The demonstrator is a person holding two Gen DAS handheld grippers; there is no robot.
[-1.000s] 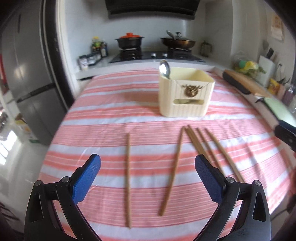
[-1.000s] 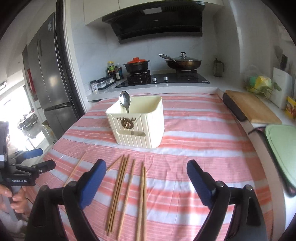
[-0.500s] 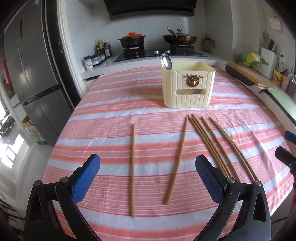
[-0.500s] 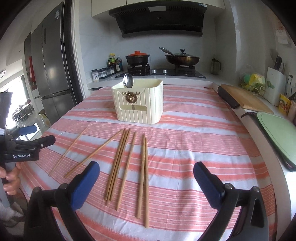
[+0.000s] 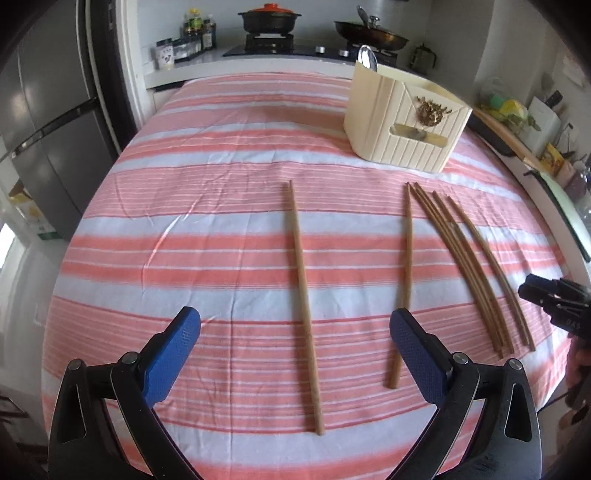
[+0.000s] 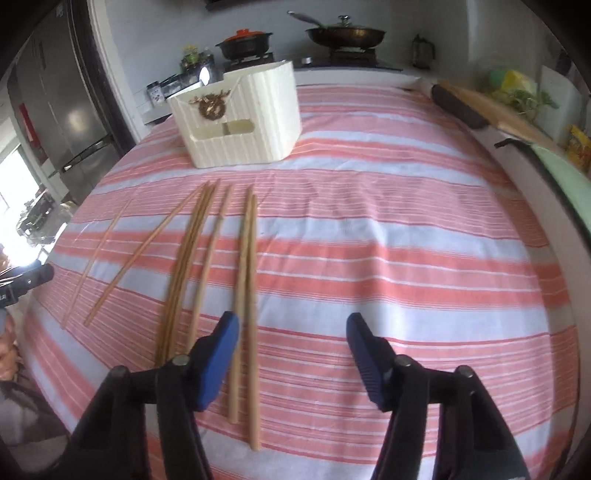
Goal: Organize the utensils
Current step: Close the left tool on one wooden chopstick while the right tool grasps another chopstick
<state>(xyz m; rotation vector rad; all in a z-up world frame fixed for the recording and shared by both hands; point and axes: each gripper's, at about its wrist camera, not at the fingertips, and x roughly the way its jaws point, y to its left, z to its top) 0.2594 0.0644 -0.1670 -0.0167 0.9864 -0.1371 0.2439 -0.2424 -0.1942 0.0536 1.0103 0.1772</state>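
Observation:
Several wooden chopsticks lie on a pink-and-white striped tablecloth [image 5: 207,236]. In the left wrist view a lone chopstick [image 5: 303,295] lies between the fingers of my open, empty left gripper [image 5: 295,354]; a second [image 5: 404,280] lies by its right finger, and a bundle [image 5: 476,273] lies further right. In the right wrist view my open, empty right gripper [image 6: 291,350] hovers low over a pair of chopsticks [image 6: 247,295] by its left finger. A cream utensil holder [image 5: 402,122] with a spoon [image 5: 367,59] stands beyond; it also shows in the right wrist view [image 6: 240,118].
A stove with a red-lidded pot [image 5: 269,20] and a pan [image 5: 369,33] is behind the table. A fridge [image 5: 48,122] stands left. A cutting board [image 6: 491,110] and a green tray [image 6: 565,170] lie along the right edge. The right gripper's tip [image 5: 554,299] shows at the left view's right edge.
Both grippers have dropped lower and moved closer to the chopsticks. The right gripper has shifted so the pair lies by its left finger. Both stay open.

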